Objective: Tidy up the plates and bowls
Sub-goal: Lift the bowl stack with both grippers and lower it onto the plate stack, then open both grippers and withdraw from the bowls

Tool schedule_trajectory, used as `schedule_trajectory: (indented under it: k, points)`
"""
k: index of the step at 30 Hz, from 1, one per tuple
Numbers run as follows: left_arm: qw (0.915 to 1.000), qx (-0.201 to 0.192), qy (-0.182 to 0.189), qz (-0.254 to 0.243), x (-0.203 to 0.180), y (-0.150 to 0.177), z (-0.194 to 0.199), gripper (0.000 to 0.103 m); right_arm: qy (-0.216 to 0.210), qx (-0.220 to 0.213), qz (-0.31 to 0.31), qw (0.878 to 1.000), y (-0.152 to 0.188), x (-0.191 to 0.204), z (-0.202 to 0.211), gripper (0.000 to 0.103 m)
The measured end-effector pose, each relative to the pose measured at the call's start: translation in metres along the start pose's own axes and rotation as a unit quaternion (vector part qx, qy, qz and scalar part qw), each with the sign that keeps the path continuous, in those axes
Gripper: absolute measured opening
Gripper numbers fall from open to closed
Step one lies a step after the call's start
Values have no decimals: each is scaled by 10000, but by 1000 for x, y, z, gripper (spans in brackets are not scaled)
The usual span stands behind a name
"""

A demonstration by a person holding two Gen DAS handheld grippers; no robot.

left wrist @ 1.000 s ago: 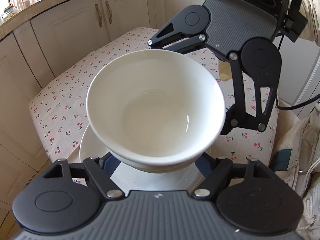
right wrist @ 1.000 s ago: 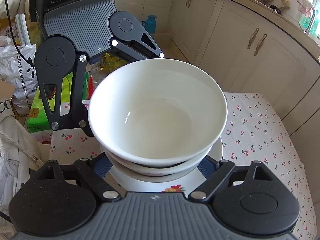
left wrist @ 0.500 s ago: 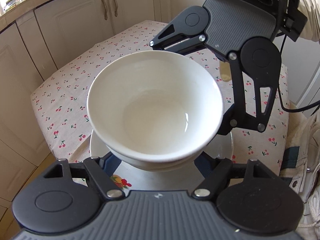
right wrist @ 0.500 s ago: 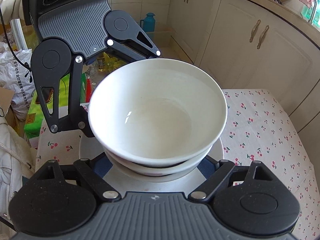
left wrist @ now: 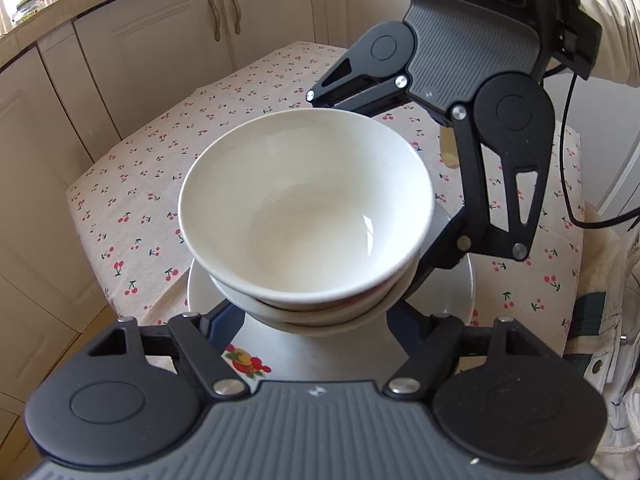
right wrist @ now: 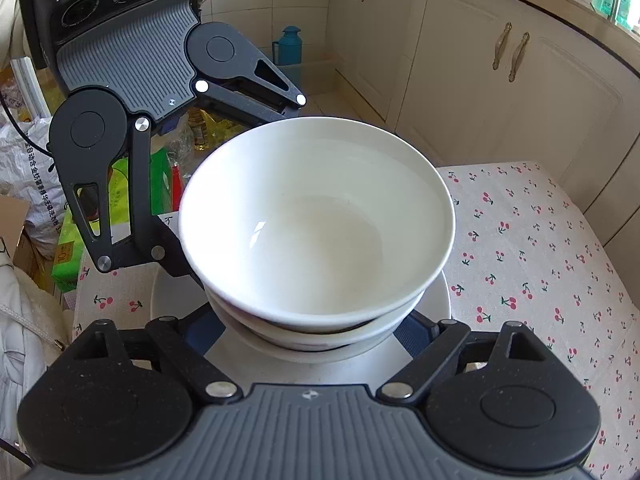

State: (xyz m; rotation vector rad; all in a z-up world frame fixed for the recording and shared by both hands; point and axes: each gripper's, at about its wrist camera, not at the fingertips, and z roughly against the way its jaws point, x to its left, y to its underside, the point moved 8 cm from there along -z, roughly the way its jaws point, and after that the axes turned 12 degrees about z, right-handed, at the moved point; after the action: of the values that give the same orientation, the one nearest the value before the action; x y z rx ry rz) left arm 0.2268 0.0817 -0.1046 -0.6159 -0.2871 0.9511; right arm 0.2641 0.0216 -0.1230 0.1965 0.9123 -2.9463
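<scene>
Two nested white bowls [left wrist: 308, 216] sit between both grippers, over a white plate [left wrist: 448, 292] with a fruit print [left wrist: 244, 362]. My left gripper [left wrist: 308, 320] is closed against the lower bowl's near side; its fingertips are hidden under the bowls. My right gripper [left wrist: 400, 184] faces it from the far right side and grips the stack too. In the right wrist view the bowls [right wrist: 316, 224] fill the middle, my right gripper [right wrist: 316, 332] holds them from below, the left gripper [right wrist: 224, 188] is opposite, and the plate [right wrist: 436, 300] is beneath.
A table with a cherry-print cloth [left wrist: 168, 184] lies under the plate, also in the right wrist view [right wrist: 532, 264]. Cream cabinets [left wrist: 160, 48] stand behind. Bags, boxes [right wrist: 68, 248] and a teal jug [right wrist: 290, 46] sit on the floor past the table's edge.
The bowl stack, held by both grippers, has moved over the table and come lower toward the plate; more of the plate and its fruit print show now.
</scene>
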Motion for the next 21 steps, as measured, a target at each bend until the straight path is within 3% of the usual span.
schedule_trajectory:
  k: [7, 11, 17, 21]
  points:
    - [9999, -44, -103, -1, -2, 0, 1, 78, 63, -49, 2, 10000, 0, 2, 1, 93]
    - [9996, -149, -177, 154, -1, 0, 4, 84, 144, -204, -38, 9997, -2, 4, 5, 103]
    - [9983, -239, -360, 379, -11, 15, 15, 91, 482, -214, -341, 9980, 5, 6, 21, 103]
    - [9943, -659, -558, 623, -26, 20, 39, 94, 1112, -97, -591, 9920, 15, 14, 48, 103]
